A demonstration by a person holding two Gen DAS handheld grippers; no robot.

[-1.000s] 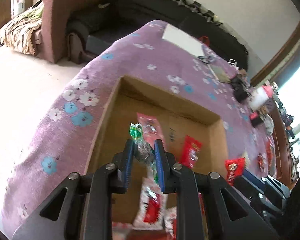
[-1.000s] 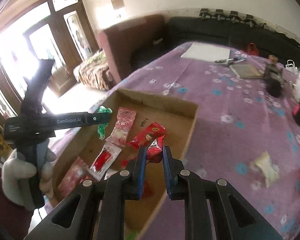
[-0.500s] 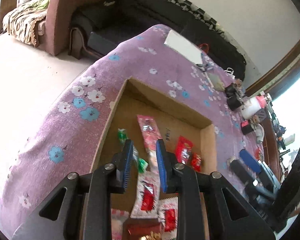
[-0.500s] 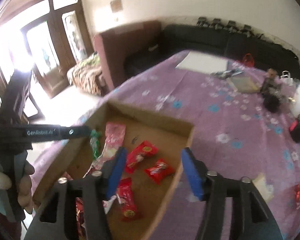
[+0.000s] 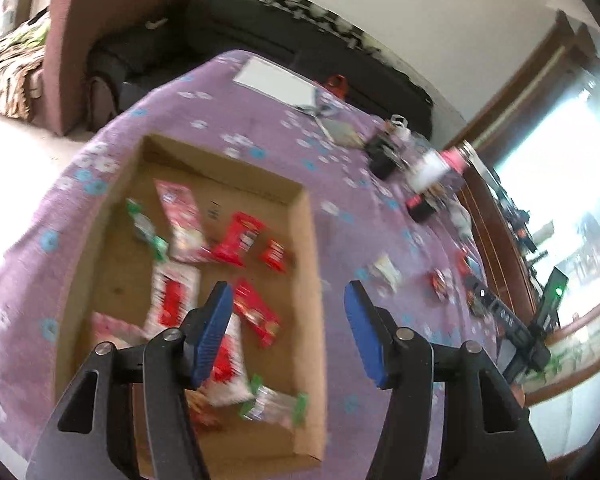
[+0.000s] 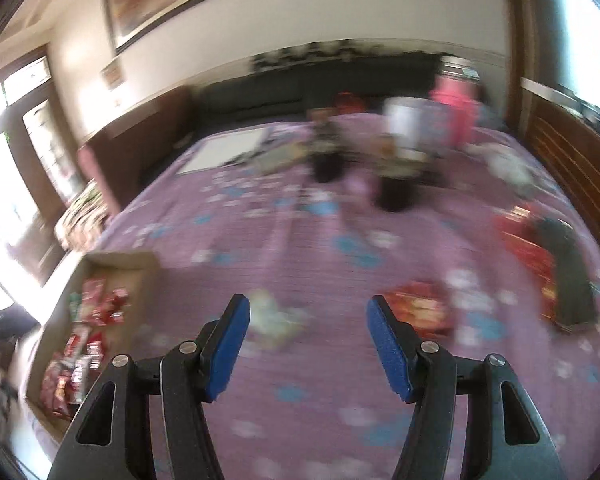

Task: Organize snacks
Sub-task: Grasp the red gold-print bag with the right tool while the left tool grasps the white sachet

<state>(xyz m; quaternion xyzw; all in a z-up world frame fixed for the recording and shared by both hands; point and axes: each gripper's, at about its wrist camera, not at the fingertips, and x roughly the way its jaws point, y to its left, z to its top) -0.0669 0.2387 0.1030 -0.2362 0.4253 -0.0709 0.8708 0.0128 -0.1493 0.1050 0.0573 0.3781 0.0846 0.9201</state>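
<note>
A shallow cardboard box (image 5: 312, 264) on the purple flowered tablecloth holds several snack packets, mostly red ones (image 5: 240, 236) and a green-ended one (image 5: 144, 224). My left gripper (image 5: 286, 332) is open and empty above the box's right rim. My right gripper (image 6: 308, 348) is open and empty above the cloth. Ahead of it lie a pale packet (image 6: 274, 316) and a red packet (image 6: 418, 308). The box also shows in the right wrist view (image 6: 120, 260) at the far left. Both views are blurred.
Loose snacks (image 5: 384, 270) lie on the cloth right of the box. Red packets and a dark object (image 6: 568, 264) lie at the right. Bottles, dark containers (image 6: 396, 196) and a white sheet (image 6: 228, 152) stand at the far end. A dark sofa runs behind the table.
My left gripper let go of the green-ended packet into the box, opened wide and swung right. My right gripper dropped its red packet in the box, opened and moved right over the cloth.
</note>
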